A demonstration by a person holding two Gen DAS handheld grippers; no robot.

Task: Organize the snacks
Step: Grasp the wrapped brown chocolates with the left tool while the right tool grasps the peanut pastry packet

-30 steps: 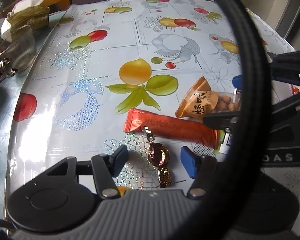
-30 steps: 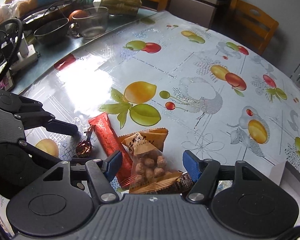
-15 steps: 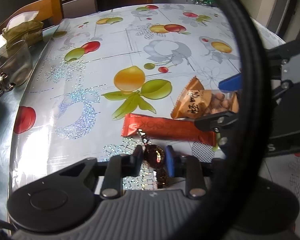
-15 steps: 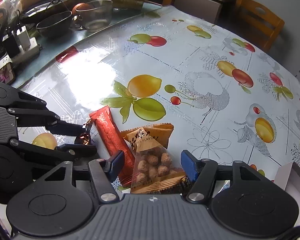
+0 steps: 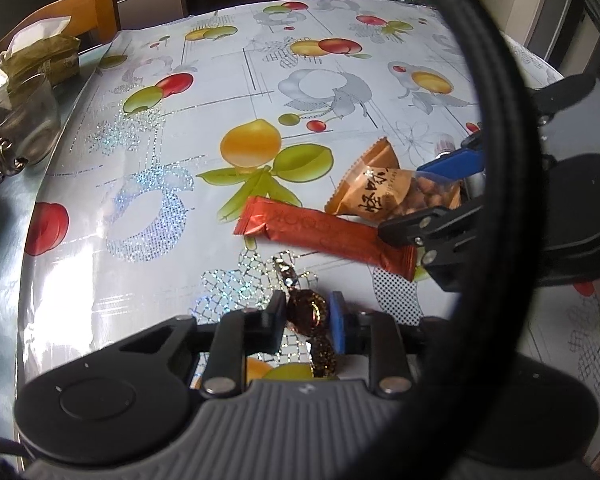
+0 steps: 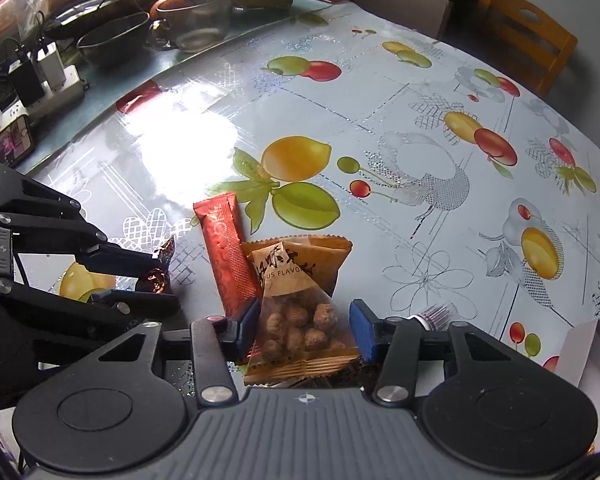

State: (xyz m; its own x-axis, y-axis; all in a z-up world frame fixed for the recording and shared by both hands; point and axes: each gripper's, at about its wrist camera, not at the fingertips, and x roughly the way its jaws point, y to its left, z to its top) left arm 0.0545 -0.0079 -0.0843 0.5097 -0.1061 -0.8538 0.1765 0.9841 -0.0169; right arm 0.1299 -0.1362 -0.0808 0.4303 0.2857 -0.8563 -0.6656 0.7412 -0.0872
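Note:
On the fruit-print tablecloth (image 5: 300, 92) lie a red snack bar (image 5: 328, 236), an orange peanut bag (image 5: 384, 196) and a brown foil candy (image 5: 308, 312). My left gripper (image 5: 306, 316) is shut on the candy, whose twisted ends stick out front and back. The right wrist view shows the same grip (image 6: 156, 276) at the left, holding the candy (image 6: 158, 280). My right gripper (image 6: 304, 328) straddles the peanut bag (image 6: 300, 304) beside the red bar (image 6: 230, 256). Its jaws are closing, the blue pads at the bag's edges, and the bag is not visibly squeezed.
A glass cup (image 6: 196, 20), a dark bowl (image 6: 112, 36), a tissue pack (image 5: 40, 60), a power strip with chargers (image 6: 40, 80) and a phone (image 6: 8, 144) crowd the table's far left. A white box edge (image 6: 576, 352) is at the right. A black cable (image 5: 500, 160) crosses the left wrist view.
The left jaws came together from wide open onto the brown candy. The right jaws narrowed around the peanut bag. Neither hand shifted much.

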